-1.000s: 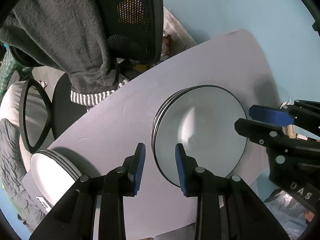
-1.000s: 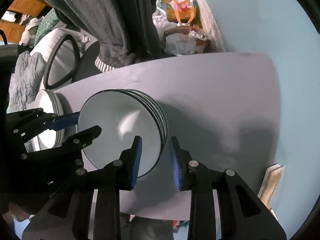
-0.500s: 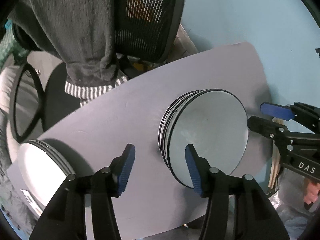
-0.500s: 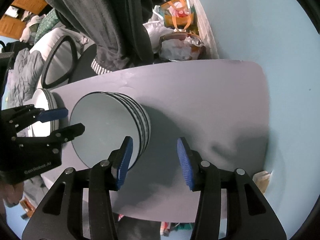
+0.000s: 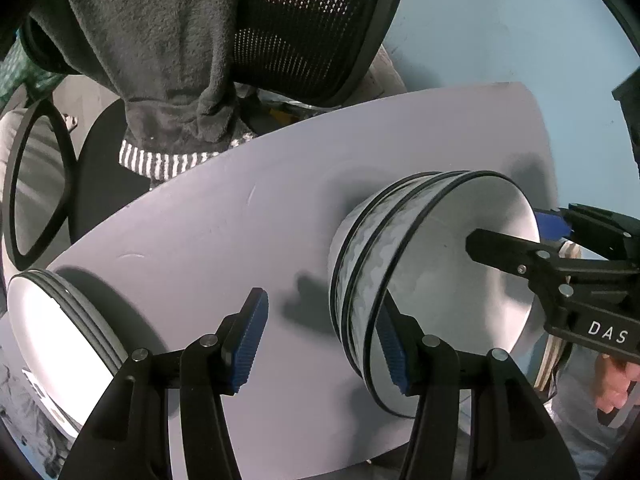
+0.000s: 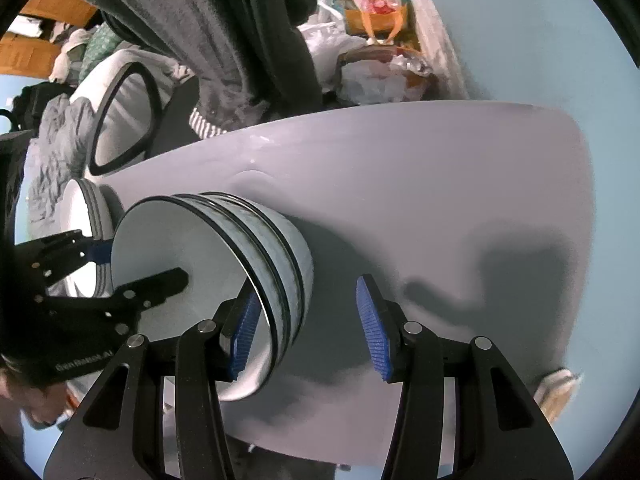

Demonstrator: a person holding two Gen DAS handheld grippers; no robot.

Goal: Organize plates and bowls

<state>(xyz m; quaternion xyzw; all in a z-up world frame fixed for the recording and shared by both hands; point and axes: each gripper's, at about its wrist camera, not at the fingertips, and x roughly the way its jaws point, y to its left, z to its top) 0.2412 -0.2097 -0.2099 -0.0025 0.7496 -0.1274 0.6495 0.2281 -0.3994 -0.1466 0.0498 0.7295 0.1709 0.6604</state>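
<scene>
A stack of grey-patterned bowls (image 5: pixel 380 248) (image 6: pixel 276 240) with black rims stands on the pale table (image 5: pixel 240 220) (image 6: pixel 440 200). My left gripper (image 5: pixel 320 312) is open and straddles the stack's left rim, one pad outside the wall and one inside the top bowl. My right gripper (image 6: pixel 306 292) is open too and straddles the opposite rim the same way. No pad presses on the wall. Each gripper shows in the other's view: the right gripper (image 5: pixel 520 232), the left gripper (image 6: pixel 132 268). A stack of white plates (image 5: pixel 40 320) (image 6: pixel 80 208) sits at the table's left end.
A mesh office chair (image 5: pixel 312 20) draped with a grey garment (image 5: pixel 160 60) stands behind the table. A black-rimmed oval object (image 5: pixel 36 184) leans at the left. Bags and clutter (image 6: pixel 372 40) lie by the blue wall (image 5: pixel 500 20). A hand (image 5: pixel 612 384) shows at the right edge.
Both grippers opened wider and came down onto the bowl stack; each now has one finger inside the top bowl and one outside. The bowls look larger and closer.
</scene>
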